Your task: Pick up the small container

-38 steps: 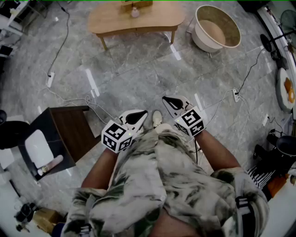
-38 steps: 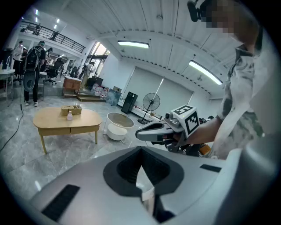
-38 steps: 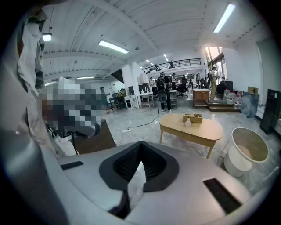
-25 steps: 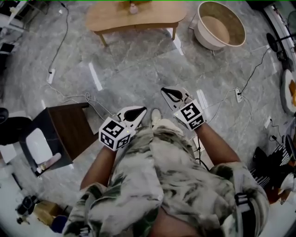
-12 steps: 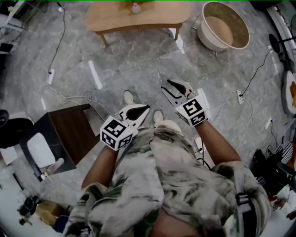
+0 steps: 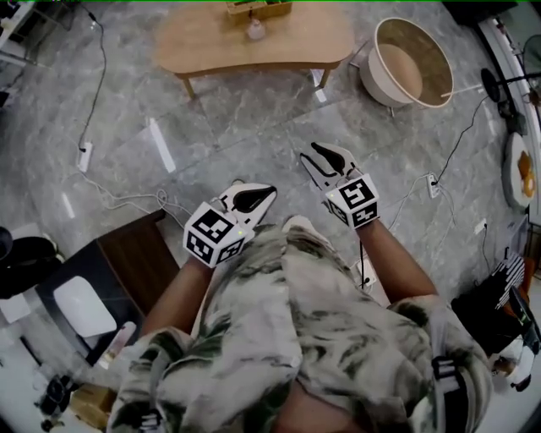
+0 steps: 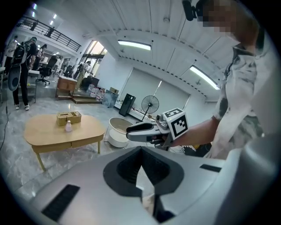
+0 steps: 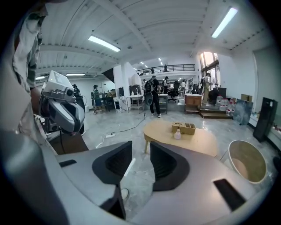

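nearest: the person's pale mottled shirt (image 6: 287, 338) and two forearms. one gripper per hand, two in all, each carrying one black-and-white marker cube.
left gripper (image 7: 140, 148): jaws closed tip to tip, nothing held.
right gripper (image 8: 141, 145): jaws apart, only floor showing between them. they have just swung open, then drawn in a little.
the two grippers are side by side and apart, both pointing toward the worktop.

left of the person: one dark brown square side table (image 6: 139, 254), its edge just beside the left forearm.

mid: grey marbled tile floor (image 6: 245, 127), a broad stretch between the grippers and the worktop's near edge. one white power strip (image 6: 84, 156) with its cable lies at the left. a second power strip (image 6: 433, 184) lies at the right. both are off to the sides of that stretch.

far: one light wooden oval worktop (image 6: 211, 42) on legs. on it stands one small white bottle-shaped container (image 6: 254, 31), upright, near the middle and toward the far edge. it is just in front of one open wooden box (image 6: 258, 9); cannot tell whether they touch. one cream round tub (image 6: 376, 80) stands on the floor just beside the worktop's right end.
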A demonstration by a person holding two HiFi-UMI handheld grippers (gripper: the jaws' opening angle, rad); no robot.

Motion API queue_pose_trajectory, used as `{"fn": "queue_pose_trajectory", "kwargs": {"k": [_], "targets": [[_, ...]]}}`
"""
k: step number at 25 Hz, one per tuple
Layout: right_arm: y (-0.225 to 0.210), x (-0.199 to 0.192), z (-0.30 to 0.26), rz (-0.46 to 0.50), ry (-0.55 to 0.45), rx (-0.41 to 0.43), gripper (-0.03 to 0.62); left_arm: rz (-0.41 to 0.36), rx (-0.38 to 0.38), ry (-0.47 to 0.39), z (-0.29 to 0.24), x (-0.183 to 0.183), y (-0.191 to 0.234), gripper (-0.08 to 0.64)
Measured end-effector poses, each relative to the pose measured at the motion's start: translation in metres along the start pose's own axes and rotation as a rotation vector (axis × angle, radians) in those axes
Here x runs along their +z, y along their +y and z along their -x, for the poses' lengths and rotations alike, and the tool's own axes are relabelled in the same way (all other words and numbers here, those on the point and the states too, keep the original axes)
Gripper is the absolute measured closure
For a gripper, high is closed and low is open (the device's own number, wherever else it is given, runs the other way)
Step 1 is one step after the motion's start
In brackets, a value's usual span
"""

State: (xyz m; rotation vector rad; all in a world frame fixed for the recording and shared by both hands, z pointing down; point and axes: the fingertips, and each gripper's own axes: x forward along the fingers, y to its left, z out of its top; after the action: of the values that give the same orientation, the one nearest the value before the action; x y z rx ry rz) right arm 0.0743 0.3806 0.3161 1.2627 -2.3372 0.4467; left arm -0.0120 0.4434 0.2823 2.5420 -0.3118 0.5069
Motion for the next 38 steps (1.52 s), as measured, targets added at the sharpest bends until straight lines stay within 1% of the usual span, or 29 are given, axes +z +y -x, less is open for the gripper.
{"fn": "queue_pose_trajectory", "kwargs": {"k": [5,10,13,17,21,26,29,35,38], "targets": [[-0.004,0.040,-0.056,0.014,0.003,-0.019,0.445,0.000,-0.021,-0.006,0.022,0.020,0.060,0.538],[-0.012,0.061,-0.094,0.014,0.007,-0.067,0.453,-0.007,-0.035,-0.019,0.039,0.031,0.102,0.538],[-0.017,0.073,-0.115,0.003,0.004,-0.082,0.453,-0.008,-0.030,-0.023,0.049,0.036,0.126,0.538],[-0.026,0.086,-0.138,0.002,0.008,-0.074,0.453,0.017,-0.012,-0.043,0.055,0.046,0.149,0.538],[-0.047,0.098,-0.169,0.016,0.008,-0.054,0.448,0.024,0.006,-0.052,0.051,0.057,0.175,0.538],[-0.094,0.109,-0.224,0.033,0.011,-0.027,0.448,0.059,0.053,-0.063,0.034,0.082,0.222,0.538],[-0.130,0.112,-0.259,0.041,0.016,-0.007,0.448,0.075,0.072,-0.048,0.016,0.101,0.249,0.538],[-0.207,0.115,-0.324,0.059,0.036,0.017,0.448,0.108,0.079,-0.013,-0.037,0.132,0.305,0.538],[-0.241,0.108,-0.355,0.037,0.053,0.010,0.448,0.120,0.072,0.006,-0.063,0.141,0.329,0.538]]}}
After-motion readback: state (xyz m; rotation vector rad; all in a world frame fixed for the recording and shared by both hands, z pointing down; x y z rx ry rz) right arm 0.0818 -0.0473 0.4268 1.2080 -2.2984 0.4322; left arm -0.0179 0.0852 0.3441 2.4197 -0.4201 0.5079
